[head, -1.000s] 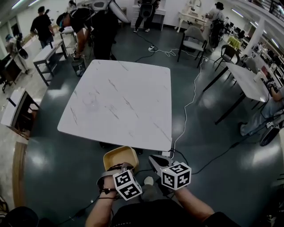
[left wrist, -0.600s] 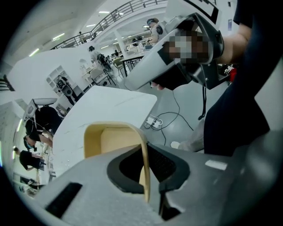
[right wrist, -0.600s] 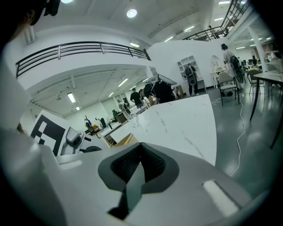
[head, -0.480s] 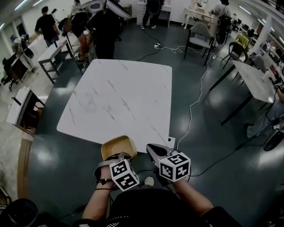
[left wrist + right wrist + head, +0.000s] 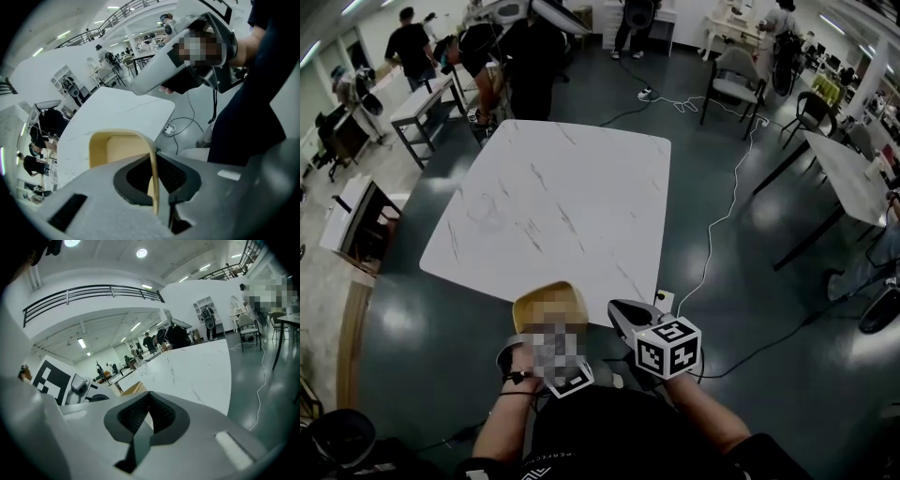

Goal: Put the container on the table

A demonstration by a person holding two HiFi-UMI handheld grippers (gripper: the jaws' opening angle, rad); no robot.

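Observation:
A tan, rounded-square container [image 5: 547, 302] hangs over the near edge of the white marble table [image 5: 562, 187]. My left gripper [image 5: 546, 328] is shut on its near wall. In the left gripper view the thin wall [image 5: 153, 183] runs between the dark pads, with the container's hollow [image 5: 117, 147] beyond them. My right gripper [image 5: 621, 309] is just to the right of the container, shut and holding nothing. In the right gripper view the pads meet at the right gripper's tip [image 5: 149, 414]. There the container's edge [image 5: 133, 389] shows to the left and the table [image 5: 197, 366] ahead.
A clear glass [image 5: 488, 214] stands on the table's left part. A white cable and a power strip [image 5: 664, 300] lie on the floor by the near right corner. Chairs [image 5: 733, 80], other tables [image 5: 834, 173] and several people stand around the room.
Both grippers have moved forward together toward the table. The container, earlier short of the near edge, now overlaps it. The grip on it is unchanged.

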